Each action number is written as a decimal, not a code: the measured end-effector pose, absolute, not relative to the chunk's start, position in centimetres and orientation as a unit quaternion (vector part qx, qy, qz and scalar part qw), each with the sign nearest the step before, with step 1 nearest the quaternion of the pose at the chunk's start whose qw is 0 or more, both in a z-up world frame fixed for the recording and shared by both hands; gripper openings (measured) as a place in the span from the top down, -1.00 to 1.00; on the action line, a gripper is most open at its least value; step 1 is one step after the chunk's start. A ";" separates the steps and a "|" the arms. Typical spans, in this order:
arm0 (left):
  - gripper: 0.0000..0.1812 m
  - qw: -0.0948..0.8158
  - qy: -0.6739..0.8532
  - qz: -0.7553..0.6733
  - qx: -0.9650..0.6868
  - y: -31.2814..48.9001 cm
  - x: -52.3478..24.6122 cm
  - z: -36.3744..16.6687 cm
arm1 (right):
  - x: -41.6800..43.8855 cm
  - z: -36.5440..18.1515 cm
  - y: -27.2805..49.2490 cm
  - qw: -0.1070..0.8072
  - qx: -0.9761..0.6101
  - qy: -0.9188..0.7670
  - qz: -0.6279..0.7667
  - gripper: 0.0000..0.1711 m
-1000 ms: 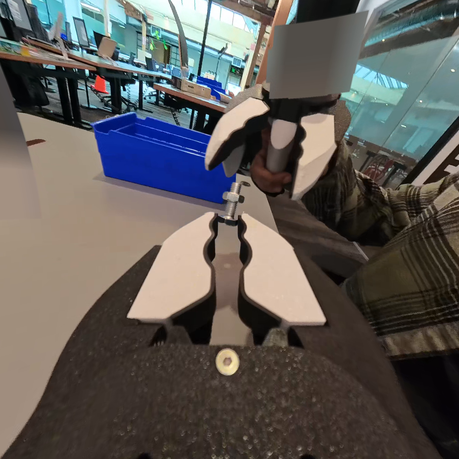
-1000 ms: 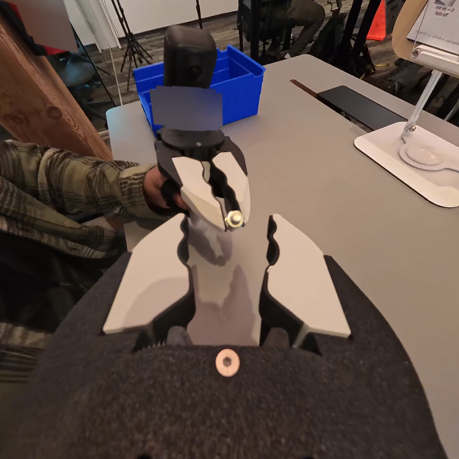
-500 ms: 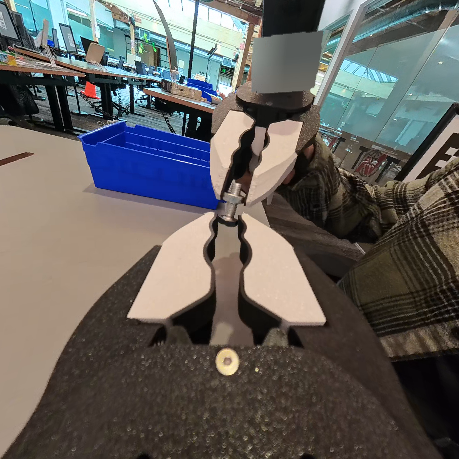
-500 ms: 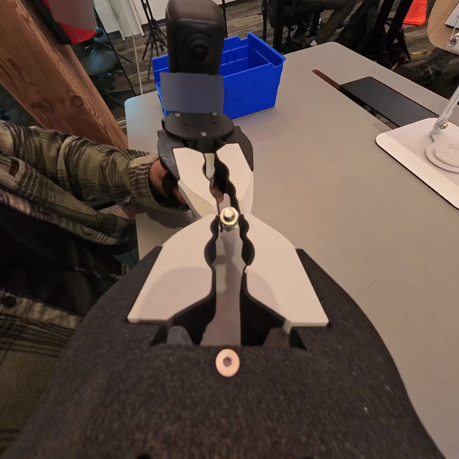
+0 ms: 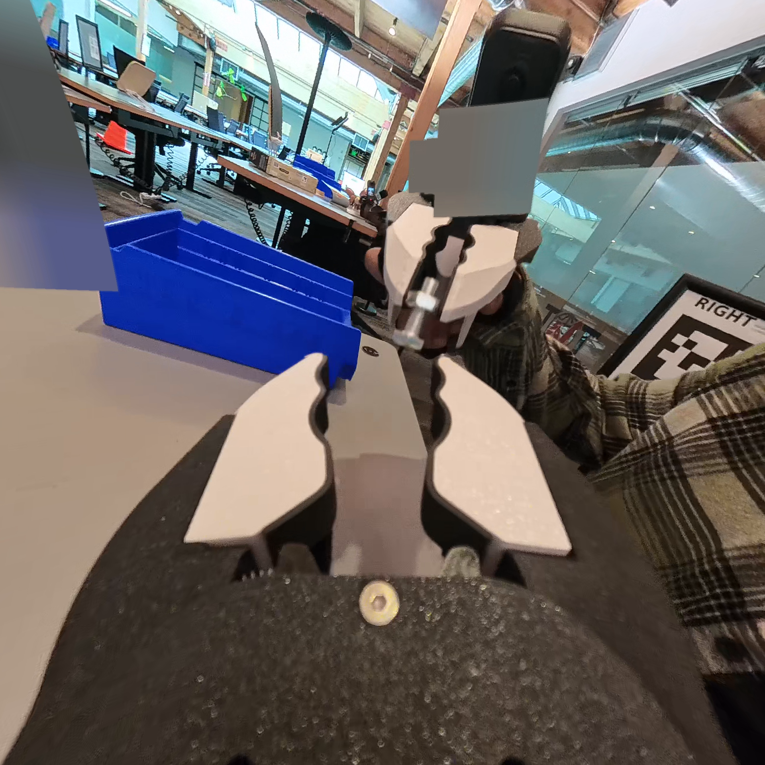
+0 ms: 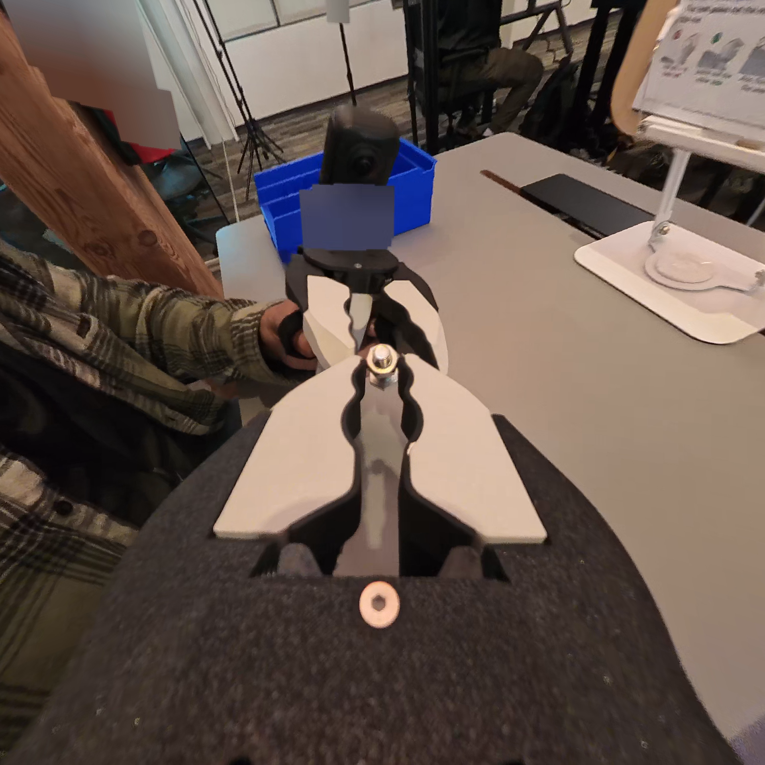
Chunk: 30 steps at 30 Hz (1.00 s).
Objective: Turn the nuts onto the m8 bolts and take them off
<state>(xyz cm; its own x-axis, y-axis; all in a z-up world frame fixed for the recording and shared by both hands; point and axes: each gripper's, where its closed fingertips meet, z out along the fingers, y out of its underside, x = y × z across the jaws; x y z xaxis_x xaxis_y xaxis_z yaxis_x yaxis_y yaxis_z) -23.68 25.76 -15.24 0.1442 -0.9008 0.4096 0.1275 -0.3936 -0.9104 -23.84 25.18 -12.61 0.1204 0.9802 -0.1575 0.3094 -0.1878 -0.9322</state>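
In the right wrist view my right gripper (image 6: 383, 368) is shut on the silver nut (image 6: 383, 366) threaded on the M8 bolt (image 6: 381, 355), and holds it in the air above the grey table (image 6: 538, 372). In the left wrist view my left gripper (image 5: 381, 362) is open and empty, just below and short of the bolt (image 5: 415, 321). There the right gripper (image 5: 426, 318) faces me, with the nut (image 5: 424, 300) between its fingers and the bolt head (image 5: 407, 339) hanging down. One finger (image 6: 327, 331) of the left gripper shows behind the bolt.
A blue bin (image 5: 232, 298) stands at the table's far corner; it also shows in the right wrist view (image 6: 414, 198). A white stand base (image 6: 662, 298) and a black pad (image 6: 579, 203) lie to the right. A plaid sleeve (image 6: 124, 331) and a wooden post (image 6: 82, 186) are at left. The grippers are tip to tip, or close to it.
My left gripper has let go of the bolt head, opened and drawn back. My right gripper, open a second ago, has shut on the nut and now carries the bolt alone.
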 end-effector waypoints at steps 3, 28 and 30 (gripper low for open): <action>0.34 0.442 0.321 -0.571 -0.613 25.5 -23.2 -15.5 | -20.7 -11.3 26.9 0.414 -0.656 -0.482 0.409 0.83; 0.47 0.472 0.260 -0.522 -0.662 20.5 -32.8 -17.7 | 5.5 -31.4 40.5 0.171 -0.922 -0.327 0.117 0.82; 0.47 0.475 0.260 -0.518 -0.662 20.4 -32.9 -17.5 | 5.2 -31.4 40.6 0.173 -0.921 -0.325 0.127 0.82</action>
